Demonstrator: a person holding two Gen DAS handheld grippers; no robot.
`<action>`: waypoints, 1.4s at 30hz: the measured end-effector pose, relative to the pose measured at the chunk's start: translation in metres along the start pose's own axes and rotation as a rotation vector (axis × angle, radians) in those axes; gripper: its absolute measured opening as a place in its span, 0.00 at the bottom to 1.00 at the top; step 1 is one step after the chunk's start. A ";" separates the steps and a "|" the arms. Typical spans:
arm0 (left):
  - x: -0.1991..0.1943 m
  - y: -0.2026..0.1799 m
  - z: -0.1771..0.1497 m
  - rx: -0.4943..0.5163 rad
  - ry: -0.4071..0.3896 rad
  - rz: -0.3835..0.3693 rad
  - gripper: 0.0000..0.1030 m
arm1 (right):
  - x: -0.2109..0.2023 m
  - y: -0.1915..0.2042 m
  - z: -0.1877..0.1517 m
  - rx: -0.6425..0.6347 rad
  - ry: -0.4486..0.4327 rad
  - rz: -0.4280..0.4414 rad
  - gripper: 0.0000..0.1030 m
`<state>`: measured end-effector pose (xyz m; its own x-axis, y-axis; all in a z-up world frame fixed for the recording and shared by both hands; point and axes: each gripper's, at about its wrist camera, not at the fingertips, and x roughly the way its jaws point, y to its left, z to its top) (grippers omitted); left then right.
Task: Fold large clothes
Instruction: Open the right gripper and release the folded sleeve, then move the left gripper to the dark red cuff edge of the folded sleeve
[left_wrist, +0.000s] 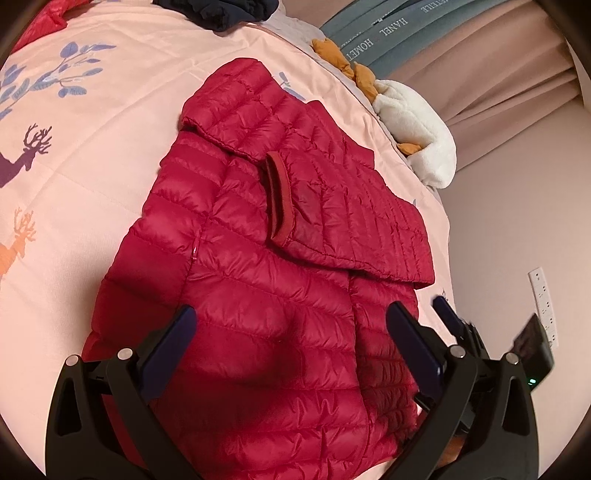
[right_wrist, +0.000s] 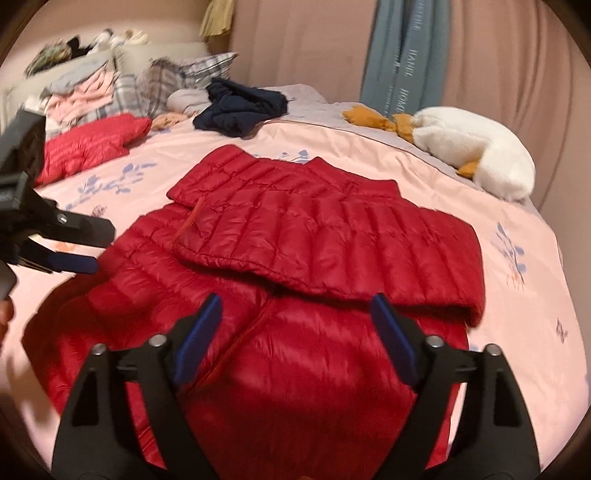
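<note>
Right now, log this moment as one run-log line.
stage: sleeves folded across red down jacket | left gripper: open, empty | right gripper: open, empty | surface: pink bedspread

This is a bedroom in a home. A wide bed (right_wrist: 369, 155) carries a pale pink quilt printed with blue leafy sprigs and deer silhouettes (left_wrist: 92, 155), with plaid pillows (right_wrist: 207, 68) and a stack of folded clothes (right_wrist: 85, 99) at its head. A white plush goose with orange feet (right_wrist: 476, 147) lies at the bed's edge, and pinkish floor-length curtains (right_wrist: 498, 74) hang behind.
</note>
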<state>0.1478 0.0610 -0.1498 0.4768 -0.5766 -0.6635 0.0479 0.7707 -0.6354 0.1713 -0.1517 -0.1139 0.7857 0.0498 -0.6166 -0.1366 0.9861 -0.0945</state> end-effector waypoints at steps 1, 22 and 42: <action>0.001 -0.002 0.000 0.008 0.001 0.002 0.99 | -0.004 -0.002 -0.002 0.022 -0.002 0.003 0.92; 0.043 -0.025 0.008 0.010 0.113 -0.148 0.99 | -0.049 -0.090 -0.044 0.548 -0.061 0.264 0.98; 0.082 -0.014 0.033 -0.078 0.119 -0.181 0.99 | -0.047 -0.105 -0.058 0.562 -0.054 0.238 0.98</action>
<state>0.2157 0.0118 -0.1823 0.3594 -0.7352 -0.5748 0.0530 0.6310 -0.7739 0.1141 -0.2670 -0.1203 0.8044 0.2720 -0.5282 0.0159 0.8789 0.4767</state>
